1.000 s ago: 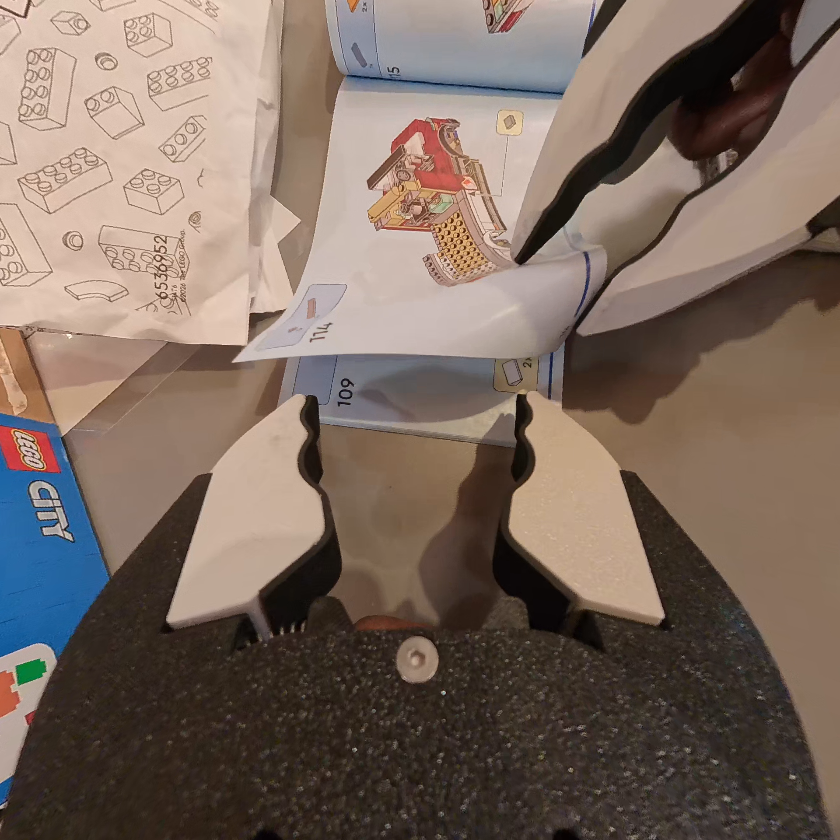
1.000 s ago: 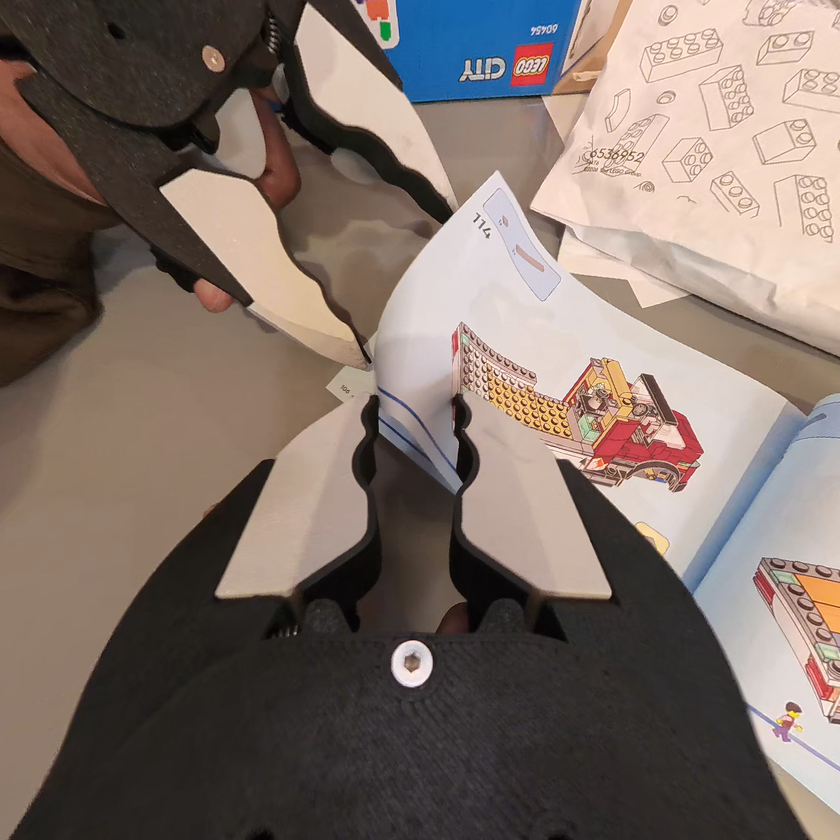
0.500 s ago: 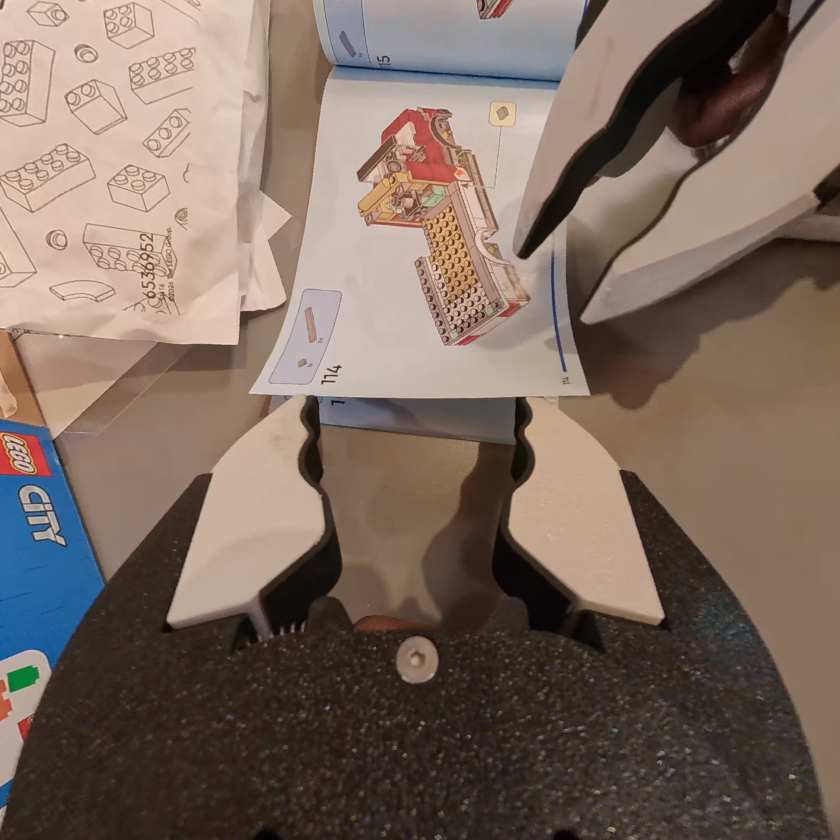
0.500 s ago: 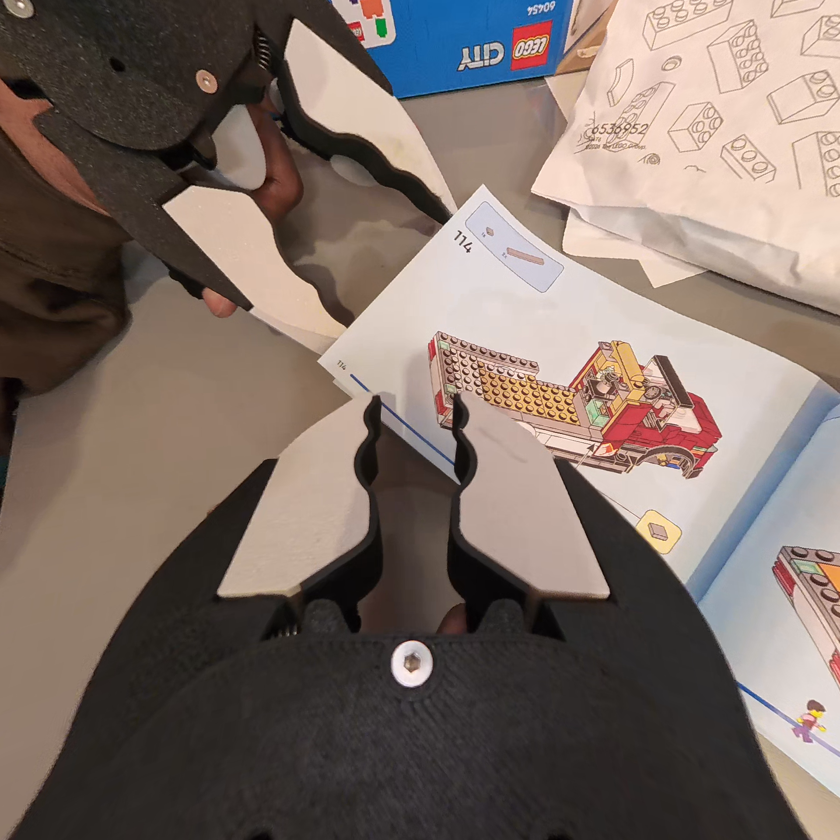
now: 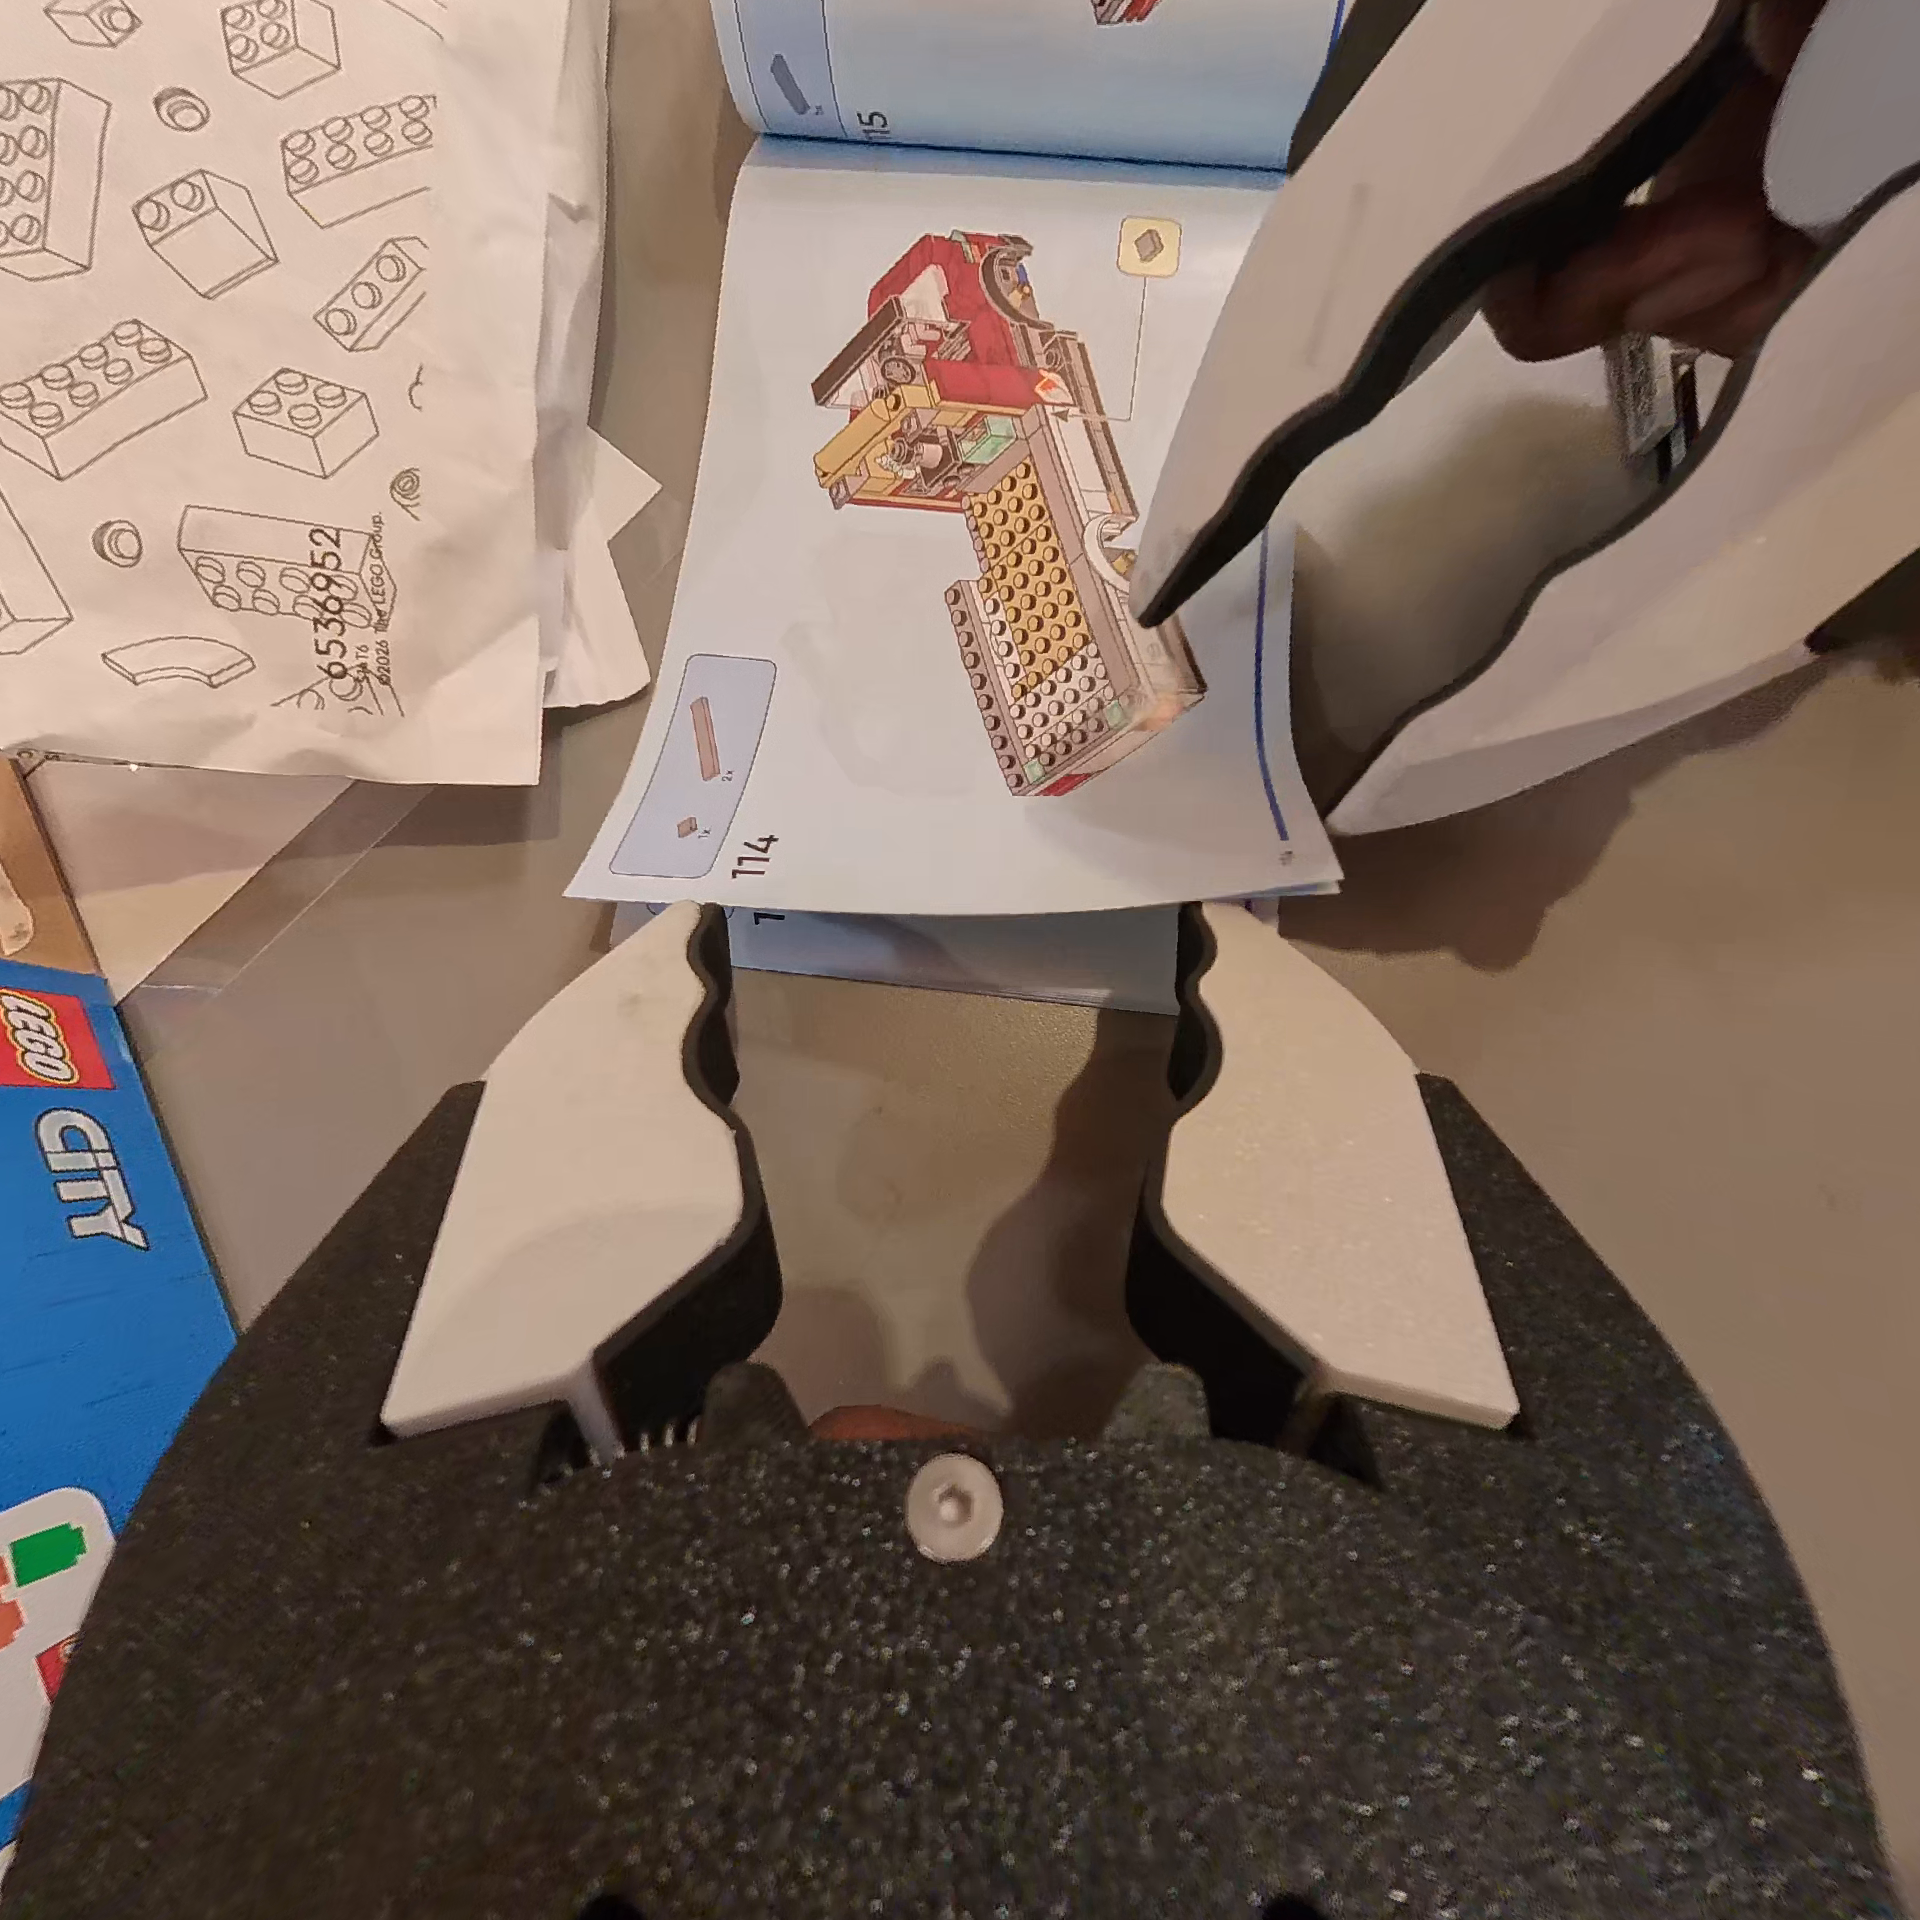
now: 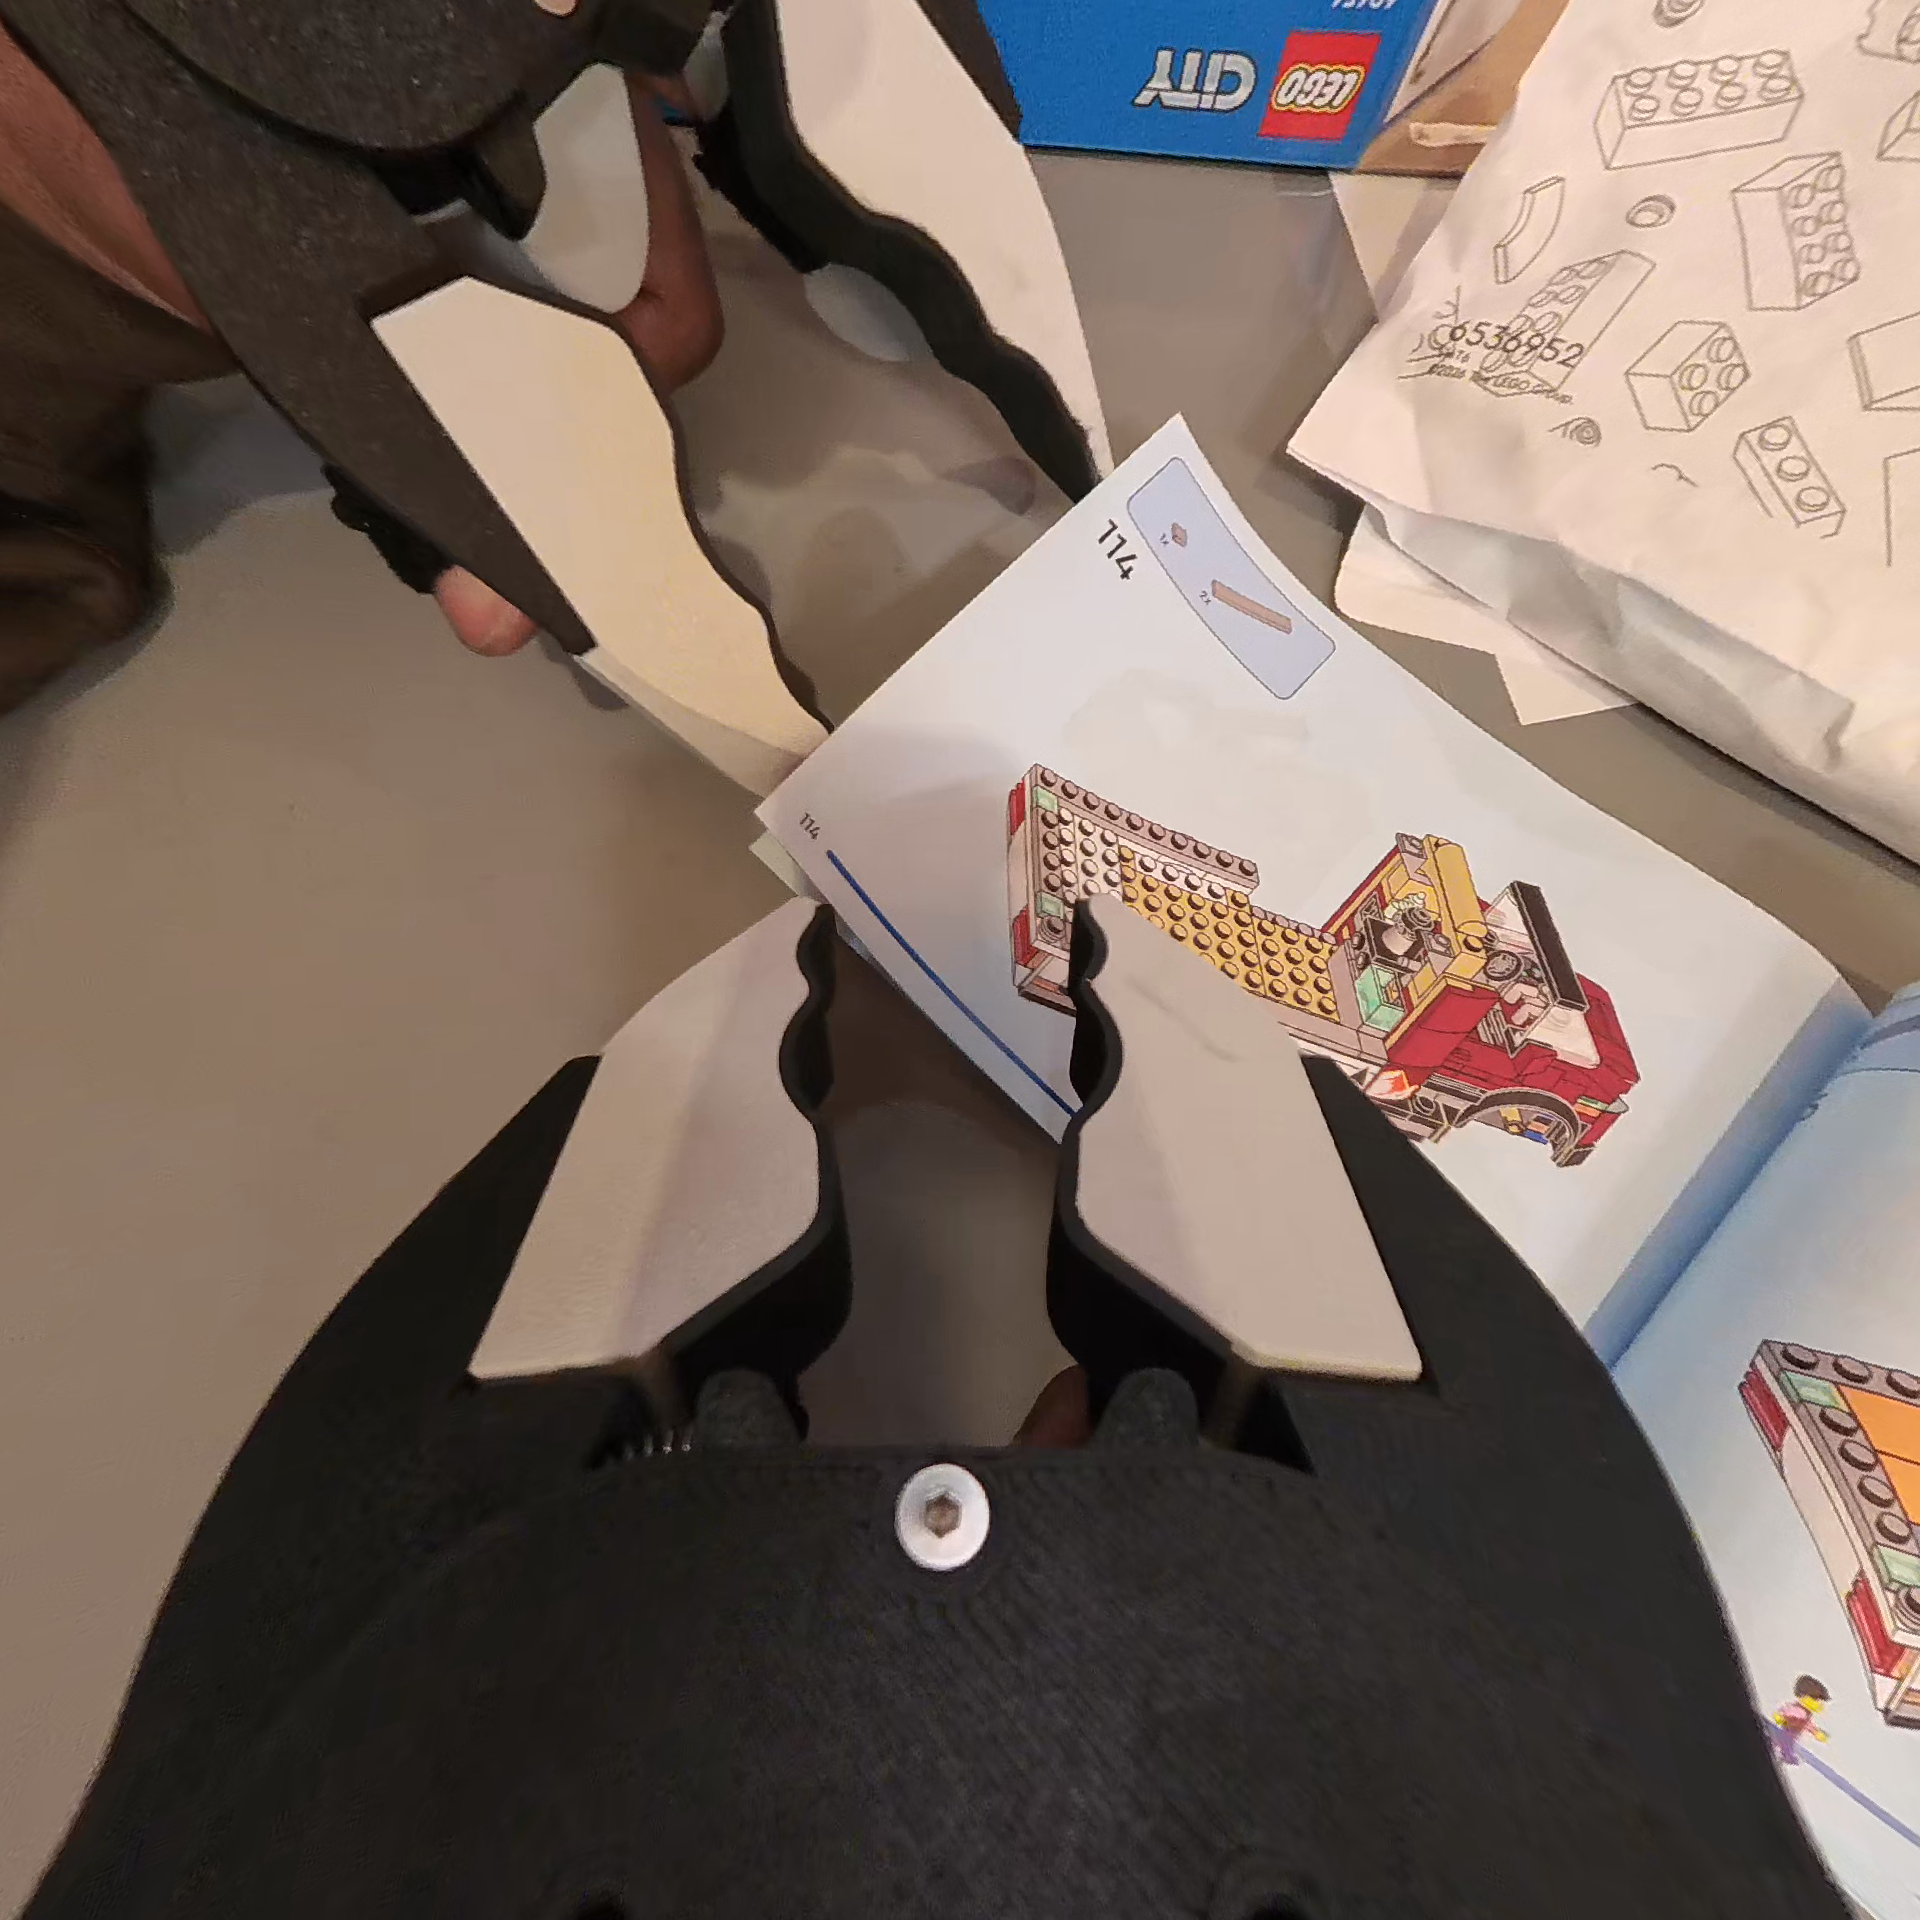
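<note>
1. The right gripper [image 6: 940,914] stands open with nothing in its grasp. One fingertip [image 6: 1091,920] lies over the printed truck on the top page [image 6: 1195,727] of the instruction booklet [image 5: 935,520]; the other hangs past the page's corner, at about 9 o'clock of it. Whether the tip presses the paper cannot be told.
2. The left gripper [image 5: 951,920] is spread wide and empty, its tips just short of the booklet's near edge, which sits at 12 o'clock from it.
3. The booklet lies open on the grey table [image 5: 1558,1039]. Its top page bows upward, free of the pages below.
4. Handling, as a judgement: the page is light, thin and limp, easy to crease or tear, and glossy enough to slip. The free corner or outer edge looks like the best hold; the stapled stack beneath is stiffer.
5. Farther out: a white paper bag [image 5: 260,364] printed with bricks at 10 o'clock of the left gripper, and a blue box [image 5: 94,1195] at 8 o'clock.
</note>
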Available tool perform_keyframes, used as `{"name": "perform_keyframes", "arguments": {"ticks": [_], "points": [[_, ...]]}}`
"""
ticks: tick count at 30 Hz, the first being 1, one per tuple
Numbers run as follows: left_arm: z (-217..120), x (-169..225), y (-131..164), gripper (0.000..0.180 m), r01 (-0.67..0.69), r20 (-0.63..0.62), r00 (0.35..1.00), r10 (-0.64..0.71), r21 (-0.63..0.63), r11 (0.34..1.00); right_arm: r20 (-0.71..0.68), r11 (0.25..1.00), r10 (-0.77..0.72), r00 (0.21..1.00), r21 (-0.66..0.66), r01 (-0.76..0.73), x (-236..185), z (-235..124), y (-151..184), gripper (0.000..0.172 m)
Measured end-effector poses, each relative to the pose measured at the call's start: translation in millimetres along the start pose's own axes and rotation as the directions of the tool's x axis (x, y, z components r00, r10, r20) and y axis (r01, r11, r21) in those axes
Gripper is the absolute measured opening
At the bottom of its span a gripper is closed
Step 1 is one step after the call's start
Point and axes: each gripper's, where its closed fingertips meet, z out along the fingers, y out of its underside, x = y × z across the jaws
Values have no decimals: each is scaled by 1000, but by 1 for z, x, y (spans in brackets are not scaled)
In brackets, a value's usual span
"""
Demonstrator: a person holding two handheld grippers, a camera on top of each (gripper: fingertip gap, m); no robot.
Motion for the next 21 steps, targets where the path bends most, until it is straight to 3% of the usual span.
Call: {"name": "perform_keyframes", "arguments": {"ticks": [9, 21], "points": [[1, 0, 1, 83, 1, -2, 1000, -1, -5, 1000, -5, 1000, 22, 1000, 7, -22, 4, -1, 0, 41], [0, -1, 2, 82, -1, 3, 1000, 1, -12, 1000, 7, 999, 34, 999, 24, -34, 3, -2, -2, 18]]}}
